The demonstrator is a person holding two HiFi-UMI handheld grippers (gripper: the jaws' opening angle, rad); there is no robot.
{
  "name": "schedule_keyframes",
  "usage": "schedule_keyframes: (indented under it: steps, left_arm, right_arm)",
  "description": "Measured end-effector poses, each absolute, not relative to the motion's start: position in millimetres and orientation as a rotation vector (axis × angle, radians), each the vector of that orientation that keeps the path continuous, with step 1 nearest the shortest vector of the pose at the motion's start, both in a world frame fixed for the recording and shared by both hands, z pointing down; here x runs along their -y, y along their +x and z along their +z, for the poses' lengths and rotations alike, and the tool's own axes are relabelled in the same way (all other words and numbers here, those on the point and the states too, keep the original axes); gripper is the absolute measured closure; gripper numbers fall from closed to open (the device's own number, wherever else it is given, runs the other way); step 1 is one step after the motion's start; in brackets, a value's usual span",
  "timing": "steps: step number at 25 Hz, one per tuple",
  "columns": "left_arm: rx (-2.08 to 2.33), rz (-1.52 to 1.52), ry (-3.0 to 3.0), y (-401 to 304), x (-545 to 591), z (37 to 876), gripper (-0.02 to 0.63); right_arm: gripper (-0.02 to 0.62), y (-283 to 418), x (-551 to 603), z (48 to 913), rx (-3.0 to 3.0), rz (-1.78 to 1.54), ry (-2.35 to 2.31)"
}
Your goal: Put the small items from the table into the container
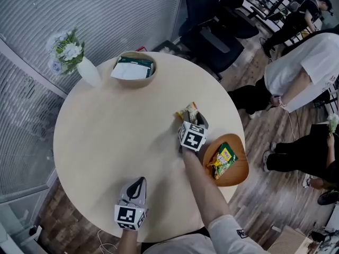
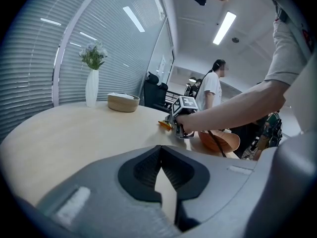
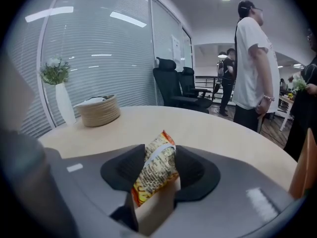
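A yellow-orange snack packet (image 3: 154, 175) stands upright between the jaws of my right gripper (image 3: 159, 158), and both pads touch its sides. In the head view this gripper (image 1: 189, 118) is at the table's right side with the packet (image 1: 188, 110) at its tips, just left of the orange bowl (image 1: 241, 176). The bowl holds a green and a yellow snack packet (image 1: 222, 160). My left gripper (image 1: 136, 186) hovers over the table's near edge, shut and empty. From the left gripper view (image 2: 159, 182) the right gripper (image 2: 182, 117) and the packet (image 2: 164, 125) show ahead.
A woven basket (image 1: 139, 81) holding a white and green pack sits at the table's far side, beside a white vase of flowers (image 1: 88, 71). The round table (image 1: 116, 131) is pale wood. Office chairs and several people are beyond its right and far edges.
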State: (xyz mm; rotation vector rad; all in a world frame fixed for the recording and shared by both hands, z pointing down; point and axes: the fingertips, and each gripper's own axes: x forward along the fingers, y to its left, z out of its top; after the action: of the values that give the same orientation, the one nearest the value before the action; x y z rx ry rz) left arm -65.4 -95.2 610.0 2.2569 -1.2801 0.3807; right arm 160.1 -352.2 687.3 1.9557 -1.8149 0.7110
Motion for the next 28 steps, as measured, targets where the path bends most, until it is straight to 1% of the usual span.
schedule_keyframes:
  steps: [3, 7, 16, 23, 28]
  left_arm:
    - [1.278, 0.382, 2.26, -64, 93, 609, 0.609]
    - [1.284, 0.382, 2.25, -67, 87, 608, 0.609]
    - [1.301, 0.371, 2.281, -73, 61, 589, 0.609]
    - [1.318, 0.372, 2.302, -83, 33, 575, 0.609]
    - [1.286, 0.351, 2.369, -70, 26, 556, 0.609]
  right_arm:
    - [0.449, 153, 347, 685, 1.844, 0.717, 1.91]
    - [0.474, 142, 335, 682, 1.874, 0.753, 1.829]
    - [0.482, 102, 284, 672, 1.962, 0.728, 1.707]
    - [0.483, 75, 239, 616, 2.113, 0.664, 1.691]
    - [0.483, 89, 213, 578, 2.139, 0.616, 1.734]
